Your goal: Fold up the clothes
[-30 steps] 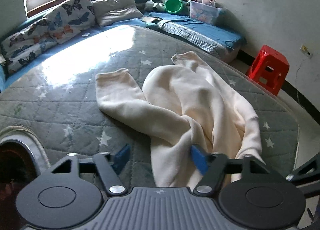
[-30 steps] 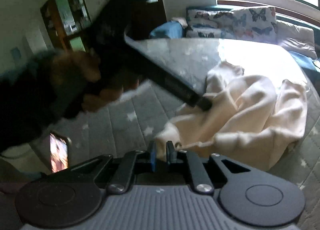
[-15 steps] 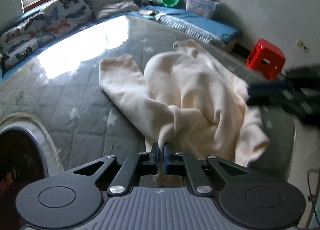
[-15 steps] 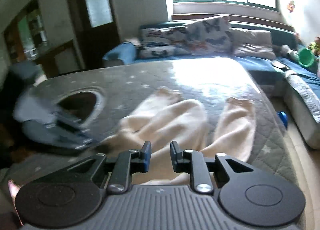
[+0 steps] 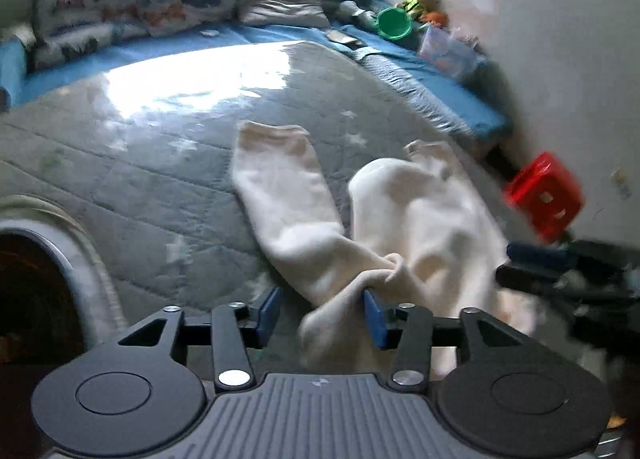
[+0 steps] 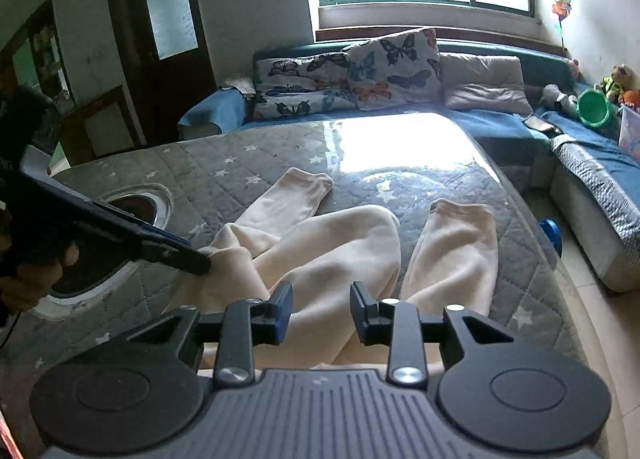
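A cream fleece garment [image 5: 416,219] lies crumpled on the grey star-quilted cover [image 5: 160,187], its two cuffed limbs [image 6: 288,199] pointing away from me. My left gripper [image 5: 320,313] hovers low over the near edge with its jaws opening. A bunched fold lies between them and touches only the right pad [image 5: 374,315]. My right gripper [image 6: 322,311] is over the garment's near middle, jaws opening, with cloth under the gap and neither pad pressing on it. Each gripper shows in the other's view: the left gripper [image 6: 196,261] at the garment's left edge, the right gripper [image 5: 508,261] at its right edge.
A round hole [image 6: 132,207] opens in the cover on the left. A blue sofa with butterfly cushions [image 6: 384,67] wraps the far and right sides. A red stool [image 5: 544,195] and a blue object [image 6: 550,229] are on the floor to the right. A hand [image 6: 32,279] holds the left gripper.
The left jaws, shut on a fold half a second ago, have parted and the fold has slackened. The right jaws have widened from shut. Both grippers have shifted sideways across the garment.
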`<state>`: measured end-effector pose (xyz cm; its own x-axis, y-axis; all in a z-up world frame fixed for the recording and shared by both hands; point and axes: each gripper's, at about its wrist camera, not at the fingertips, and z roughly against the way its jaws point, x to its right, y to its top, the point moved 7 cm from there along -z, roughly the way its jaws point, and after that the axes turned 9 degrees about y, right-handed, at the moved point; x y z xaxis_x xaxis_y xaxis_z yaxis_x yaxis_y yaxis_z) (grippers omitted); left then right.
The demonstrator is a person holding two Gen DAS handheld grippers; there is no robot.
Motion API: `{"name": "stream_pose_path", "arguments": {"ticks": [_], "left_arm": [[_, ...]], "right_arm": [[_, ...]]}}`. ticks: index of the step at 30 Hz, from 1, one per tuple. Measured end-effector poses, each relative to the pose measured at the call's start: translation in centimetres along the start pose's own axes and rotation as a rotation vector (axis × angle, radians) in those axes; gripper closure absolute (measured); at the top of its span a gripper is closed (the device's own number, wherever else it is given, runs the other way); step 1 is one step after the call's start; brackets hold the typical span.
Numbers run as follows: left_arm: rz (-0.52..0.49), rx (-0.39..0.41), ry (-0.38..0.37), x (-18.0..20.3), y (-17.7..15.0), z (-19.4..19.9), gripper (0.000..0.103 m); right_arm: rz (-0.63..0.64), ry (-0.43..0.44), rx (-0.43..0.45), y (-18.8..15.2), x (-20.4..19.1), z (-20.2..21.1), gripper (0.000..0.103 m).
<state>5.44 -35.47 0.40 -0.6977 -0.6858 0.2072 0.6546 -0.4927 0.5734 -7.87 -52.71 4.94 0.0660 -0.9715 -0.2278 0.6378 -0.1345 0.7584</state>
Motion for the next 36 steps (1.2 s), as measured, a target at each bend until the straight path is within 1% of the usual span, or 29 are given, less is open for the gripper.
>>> {"name": "stream_pose_path", "arguments": {"ticks": [1,3,6,8,12,14,16,20,21,22,24,25,26,27,31,34,36], "left_arm": [[-0.025,0.004,-0.003,0.1,0.0,0.2,0.039],[-0.095,0.016,0.075,0.1,0.1,0.6,0.039],[-0.070,0.024,0.077,-1.0,1.0,1.2,0.039],[-0.025,0.051,0.106,-2.1,2.0,1.3,0.040],[0.052,0.072,0.153,-3.6,3.8,-0.2,0.041],[0.034,0.079,0.213,-3.9,4.5,-1.7,0.042],[0.022,0.068,0.253,-4.0,4.8,-3.2,0.042],[0.055,0.015,0.253,-4.5,5.1,-6.4,0.042],[0.055,0.011,0.257,-4.4,5.0,-7.0,0.042],[0.039,0.031,0.266,-4.2,5.1,-7.1,0.043],[0.002,0.049,0.279,-3.8,5.0,-7.2,0.062],[-0.011,0.054,0.284,-3.6,5.0,-7.1,0.085],[-0.024,0.060,0.288,-3.5,4.9,-7.0,0.096],[-0.037,0.065,0.293,-3.3,4.8,-6.9,0.096],[-0.017,0.096,0.384,-5.7,4.0,-4.6,0.098],[0.026,0.119,0.449,-8.6,3.1,-1.6,0.098],[0.061,0.147,0.474,-10.5,2.3,0.9,0.098]], "right_arm": [[0.001,-0.002,0.000,0.0,0.1,-0.1,0.069],[0.002,-0.007,0.000,0.1,0.4,-0.3,0.069],[-0.009,-0.004,-0.002,0.2,0.9,-0.9,0.069],[-0.014,0.002,-0.005,0.1,1.0,-1.3,0.069],[-0.010,0.008,-0.017,0.1,0.9,-1.9,0.069],[-0.009,0.008,-0.021,0.0,1.0,-2.2,0.069],[-0.011,0.006,-0.025,0.0,1.2,-2.3,0.069],[-0.016,-0.003,-0.031,0.1,1.6,-2.7,0.069],[-0.016,-0.004,-0.033,0.1,1.6,-2.8,0.069],[-0.014,-0.006,-0.036,0.1,1.7,-2.9,0.069],[-0.009,-0.010,-0.041,0.2,1.7,-3.1,0.068],[-0.007,-0.012,-0.044,0.2,1.7,-3.2,0.068],[-0.006,-0.015,-0.045,0.2,1.8,-3.2,0.068],[-0.006,-0.018,-0.044,0.3,1.8,-3.2,0.068],[-0.008,-0.028,-0.043,0.4,2.1,-3.0,0.067],[-0.018,-0.037,-0.042,0.3,2.4,-2.8,0.066],[-0.027,-0.042,-0.039,0.3,2.6,-2.7,0.065]]}}
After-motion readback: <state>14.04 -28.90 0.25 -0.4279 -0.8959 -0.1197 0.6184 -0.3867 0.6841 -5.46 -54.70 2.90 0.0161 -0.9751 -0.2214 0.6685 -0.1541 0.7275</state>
